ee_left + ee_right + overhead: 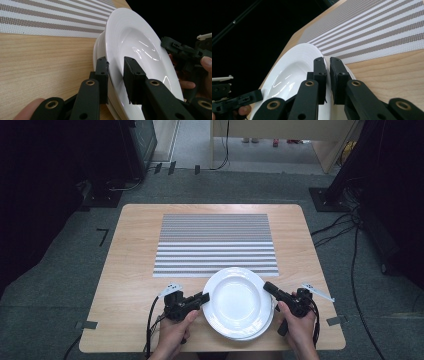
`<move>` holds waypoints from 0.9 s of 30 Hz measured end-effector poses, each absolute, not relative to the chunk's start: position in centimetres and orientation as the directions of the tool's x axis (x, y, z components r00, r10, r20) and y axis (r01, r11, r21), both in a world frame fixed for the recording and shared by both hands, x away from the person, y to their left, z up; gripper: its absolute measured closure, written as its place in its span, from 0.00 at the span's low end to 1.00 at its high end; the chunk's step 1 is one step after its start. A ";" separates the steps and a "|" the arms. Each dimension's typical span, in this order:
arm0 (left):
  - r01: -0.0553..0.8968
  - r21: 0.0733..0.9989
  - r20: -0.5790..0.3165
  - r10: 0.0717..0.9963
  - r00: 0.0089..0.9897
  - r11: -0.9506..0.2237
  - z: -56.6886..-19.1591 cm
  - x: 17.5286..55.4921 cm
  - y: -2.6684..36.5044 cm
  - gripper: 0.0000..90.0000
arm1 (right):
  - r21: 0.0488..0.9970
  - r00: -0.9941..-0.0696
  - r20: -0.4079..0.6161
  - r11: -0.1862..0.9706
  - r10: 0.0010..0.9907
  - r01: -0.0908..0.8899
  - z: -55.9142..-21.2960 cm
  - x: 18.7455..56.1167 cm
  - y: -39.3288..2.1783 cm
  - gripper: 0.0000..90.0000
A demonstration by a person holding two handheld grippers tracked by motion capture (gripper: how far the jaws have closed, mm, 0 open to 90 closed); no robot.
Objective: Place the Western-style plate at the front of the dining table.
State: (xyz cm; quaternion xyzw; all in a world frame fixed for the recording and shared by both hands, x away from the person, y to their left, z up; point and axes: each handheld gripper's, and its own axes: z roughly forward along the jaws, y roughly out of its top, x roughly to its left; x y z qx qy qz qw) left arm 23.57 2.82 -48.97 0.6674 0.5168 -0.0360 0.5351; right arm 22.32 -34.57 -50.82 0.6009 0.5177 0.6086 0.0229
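Both grippers are clamped on the top white plate (234, 300) at the table's (130, 270) near edge: left gripper (115, 67) pinching its left rim, right gripper (328, 65) squeezed tight on the right rim. So the plate sits right between them, stacked on another plate (270, 317), overlapping the striped placemat's (215, 240) near edge.

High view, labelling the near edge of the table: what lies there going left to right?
Left hand-held gripper → white plate, top of a stack → right hand-held gripper. Each gripper pinches the top plate's rim on its own side.
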 end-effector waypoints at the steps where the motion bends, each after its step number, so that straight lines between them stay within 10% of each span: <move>1: 0.730 0.674 -0.609 0.645 0.462 0.115 -48.9 23.7 3.0 0.85 | 0.655 -0.276 0.711 -0.467 0.646 0.594 -50.7 22.3 -34.5 0.95; 27: 0.737 0.661 -0.629 0.641 0.441 0.141 -48.0 27.1 4.1 0.87 | 0.677 -0.288 0.693 -0.457 0.661 0.577 -49.6 24.3 -33.0 0.95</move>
